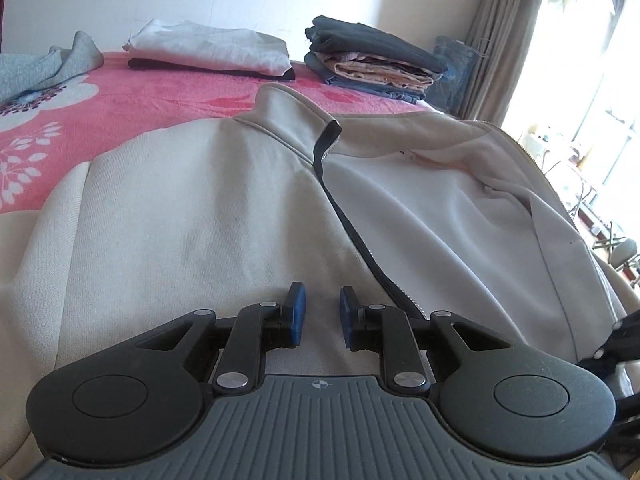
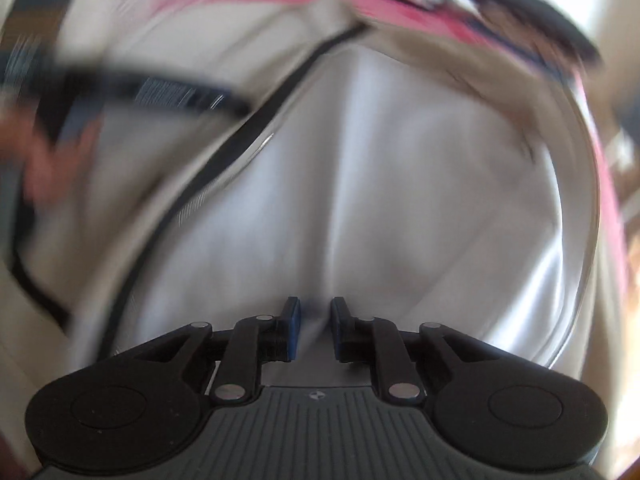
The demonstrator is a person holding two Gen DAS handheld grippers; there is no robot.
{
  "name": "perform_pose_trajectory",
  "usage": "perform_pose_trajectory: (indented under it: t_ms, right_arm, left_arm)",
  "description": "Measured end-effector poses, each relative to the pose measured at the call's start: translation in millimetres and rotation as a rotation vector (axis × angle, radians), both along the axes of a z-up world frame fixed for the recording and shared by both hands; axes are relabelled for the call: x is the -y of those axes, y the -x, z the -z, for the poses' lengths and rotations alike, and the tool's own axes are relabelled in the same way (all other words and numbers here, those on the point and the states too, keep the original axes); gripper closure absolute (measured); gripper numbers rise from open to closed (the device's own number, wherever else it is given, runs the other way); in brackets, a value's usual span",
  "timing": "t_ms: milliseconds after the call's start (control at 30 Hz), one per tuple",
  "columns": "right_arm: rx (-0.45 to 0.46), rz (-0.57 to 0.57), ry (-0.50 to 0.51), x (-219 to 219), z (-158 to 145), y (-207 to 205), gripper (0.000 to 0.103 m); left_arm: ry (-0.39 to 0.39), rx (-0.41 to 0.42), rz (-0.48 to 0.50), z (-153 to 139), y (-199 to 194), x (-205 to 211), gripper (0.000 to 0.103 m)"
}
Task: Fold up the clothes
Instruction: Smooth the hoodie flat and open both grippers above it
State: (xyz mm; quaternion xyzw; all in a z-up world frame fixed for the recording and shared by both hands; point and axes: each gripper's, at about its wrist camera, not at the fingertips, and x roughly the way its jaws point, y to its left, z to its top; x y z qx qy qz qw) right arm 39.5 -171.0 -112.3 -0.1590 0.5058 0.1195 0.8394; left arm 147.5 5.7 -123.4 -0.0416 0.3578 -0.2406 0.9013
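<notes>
A cream zip-up jacket [image 1: 200, 208] lies spread on the bed, collar [image 1: 288, 116] at the far end, its front open along a dark zipper [image 1: 352, 232]. My left gripper [image 1: 322, 308] hovers low over the left front panel beside the zipper. Its blue pads stand slightly apart, so it is open with nothing pinched. The right wrist view is heavily blurred. There my right gripper [image 2: 316, 320] is over the jacket's pale lining [image 2: 400, 200], open by a narrow gap. A ridge of fabric runs up from between its pads; whether they touch it I cannot tell.
The bed has a pink flowered cover [image 1: 140, 92]. At its far side sit a folded white garment on a dark one [image 1: 212, 50], a pile of folded dark and peach clothes [image 1: 372, 60] and a loose grey garment [image 1: 40, 64]. Curtains [image 1: 504, 40] and a bright window are on the right.
</notes>
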Motion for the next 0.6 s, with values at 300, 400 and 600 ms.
perform_pose_trajectory:
  t_ms: [300, 400, 600]
  right_arm:
    - [0.072, 0.072, 0.225, 48.5, -2.6, 9.5, 0.103]
    - [0.077, 0.106, 0.255, 53.1, -10.0, 11.2, 0.103]
    - [0.074, 0.01, -0.126, 8.5, -45.5, 12.6, 0.102]
  left_arm:
    - [0.012, -0.003, 0.012, 1.3, -1.8, -3.6, 0.083]
    - [0.02, -0.004, 0.015, 1.9, -2.5, -4.5, 0.083]
    - [0.049, -0.01, 0.022, 3.7, -6.1, -8.0, 0.083]
